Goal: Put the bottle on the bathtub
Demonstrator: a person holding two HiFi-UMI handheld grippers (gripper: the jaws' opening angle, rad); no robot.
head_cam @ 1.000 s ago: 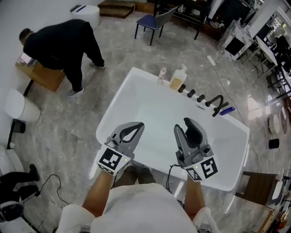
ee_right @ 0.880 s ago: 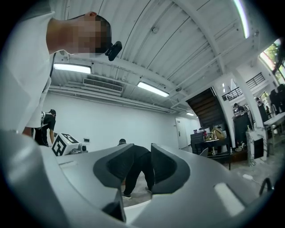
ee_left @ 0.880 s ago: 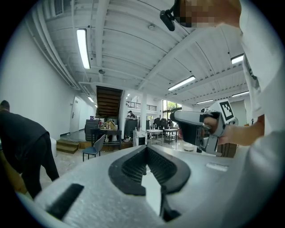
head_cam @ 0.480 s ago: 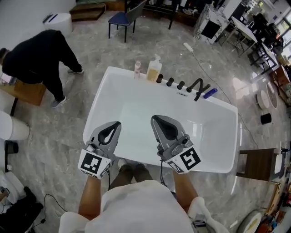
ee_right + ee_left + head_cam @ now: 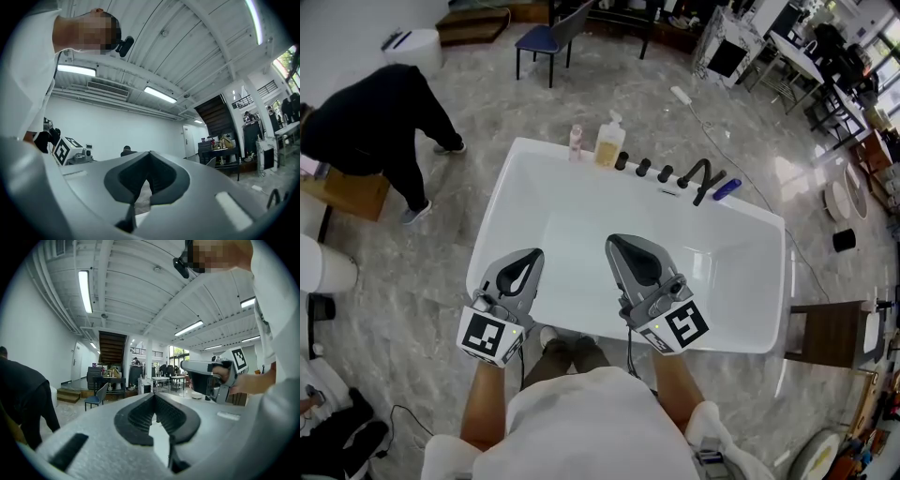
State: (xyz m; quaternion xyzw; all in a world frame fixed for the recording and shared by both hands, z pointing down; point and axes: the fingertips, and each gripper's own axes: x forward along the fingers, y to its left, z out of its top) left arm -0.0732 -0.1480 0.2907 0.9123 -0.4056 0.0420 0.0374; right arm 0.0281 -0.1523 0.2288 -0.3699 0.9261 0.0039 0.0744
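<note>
**Grippers closed on nothing, job apparently finished**

Left gripper [image 5: 532, 256] and right gripper [image 5: 617, 243] both hovered over the near edge of the white bathtub [image 5: 490, 232]. Each had its jaws pressed together with nothing between them (each gripper's own view showed only the room past the meeting pads).

As to progress, a pump bottle [image 5: 609, 143] of yellowish liquid stood upright on the far rim of the bathtub. A small pinkish bottle [image 5: 576, 142] stood just beside it on its left. With a bottle already on the rim and neither tool carrying anything, the placing looked done, and only drawing the hands away seemed to be left. Which of the two bottles was the one meant could not be told from these views. Possibly the job was not yet begun and the bottles simply belonged there, though no other bottle showed anywhere within reach.

Counted, the scene held:
- two grippers
- one bathtub
- two bottles
- three black knobs [image 5: 643, 168] in a row along the far rim
- one black spout [image 5: 697, 173] past the knobs
- one blue object [image 5: 727, 189] lying on the rim beyond the spout, too small to name
- one person in dark clothes [image 5: 380, 117] bent over, well apart from the tub on the left
- one blue chair [image 5: 546, 37] further off
</note>
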